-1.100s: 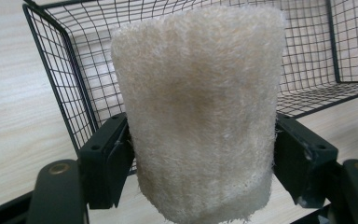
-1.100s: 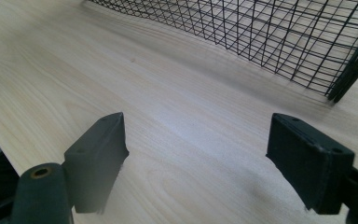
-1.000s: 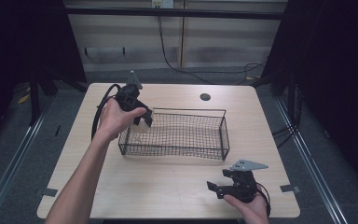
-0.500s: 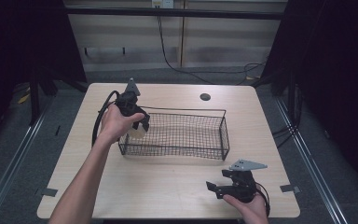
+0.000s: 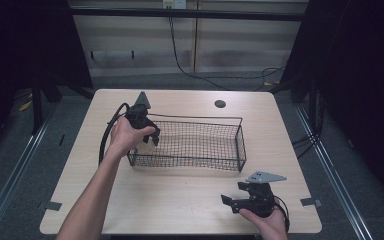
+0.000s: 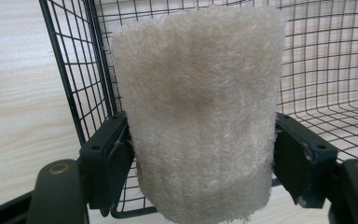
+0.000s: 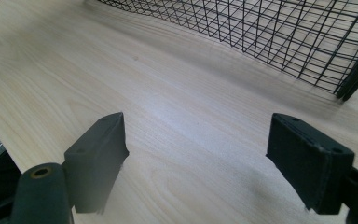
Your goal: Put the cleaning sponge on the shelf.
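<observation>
Left tongs clamped on cream fibrous pad, held at left end of wire basket. Right tongs spread wide, low over bench.

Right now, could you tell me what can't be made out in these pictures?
- Left gripper view: the cream fibrous pad held by the left tool hides much of the wire basket behind it; its lower edge is cut off.
- High view: the pad is too small, covered by the hand.
- High view: the right tool sits near the bottom edge; the hand is cut off.
- High view: the dark round spot is too small to identify.
</observation>
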{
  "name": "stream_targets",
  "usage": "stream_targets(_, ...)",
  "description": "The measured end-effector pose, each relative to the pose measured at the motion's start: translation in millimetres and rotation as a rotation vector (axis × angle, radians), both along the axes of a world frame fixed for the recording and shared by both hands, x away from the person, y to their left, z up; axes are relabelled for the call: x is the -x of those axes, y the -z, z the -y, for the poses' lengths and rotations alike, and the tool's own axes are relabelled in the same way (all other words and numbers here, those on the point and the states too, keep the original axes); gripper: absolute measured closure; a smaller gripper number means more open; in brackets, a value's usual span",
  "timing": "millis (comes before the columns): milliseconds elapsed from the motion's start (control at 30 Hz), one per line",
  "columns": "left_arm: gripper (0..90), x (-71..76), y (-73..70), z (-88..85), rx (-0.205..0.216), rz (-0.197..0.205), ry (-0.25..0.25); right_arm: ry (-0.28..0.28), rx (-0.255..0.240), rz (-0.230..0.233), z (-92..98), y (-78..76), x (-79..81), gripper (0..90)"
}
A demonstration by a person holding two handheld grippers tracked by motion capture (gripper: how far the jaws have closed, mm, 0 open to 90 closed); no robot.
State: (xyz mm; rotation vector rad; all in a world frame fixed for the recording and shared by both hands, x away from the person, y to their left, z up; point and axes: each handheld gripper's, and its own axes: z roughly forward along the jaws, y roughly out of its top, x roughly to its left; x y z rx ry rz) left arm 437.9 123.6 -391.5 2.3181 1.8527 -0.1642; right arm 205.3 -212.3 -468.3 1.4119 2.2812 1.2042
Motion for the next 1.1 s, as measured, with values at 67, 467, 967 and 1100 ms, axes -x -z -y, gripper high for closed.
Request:
stream_targets(67,27.3,-1.0,4.4,-0.2,-0.004,-0.004,0.006,-0.001,-0.002,-0.004,-0.3,0.3,0.0,19.6)
stream_targets(467,27.3,-1.9,20.5,-0.3,-0.041,-0.043,-0.003,-0.007,-0.001,-0.006,-0.6,0.9,-0.2,19.6)
stream_targets(967,27.2,1.4,33.4,17.2,-0.103,-0.046,0.037,-0.008,0.002,-0.005,-1.6,0.9,-0.3,19.6)
stream_targets(1100,27.2,1.0,36.1,20.3,-0.142,-0.032,0.018,-0.009,0.0,-0.003,-1.6,0.6,0.2,19.6)
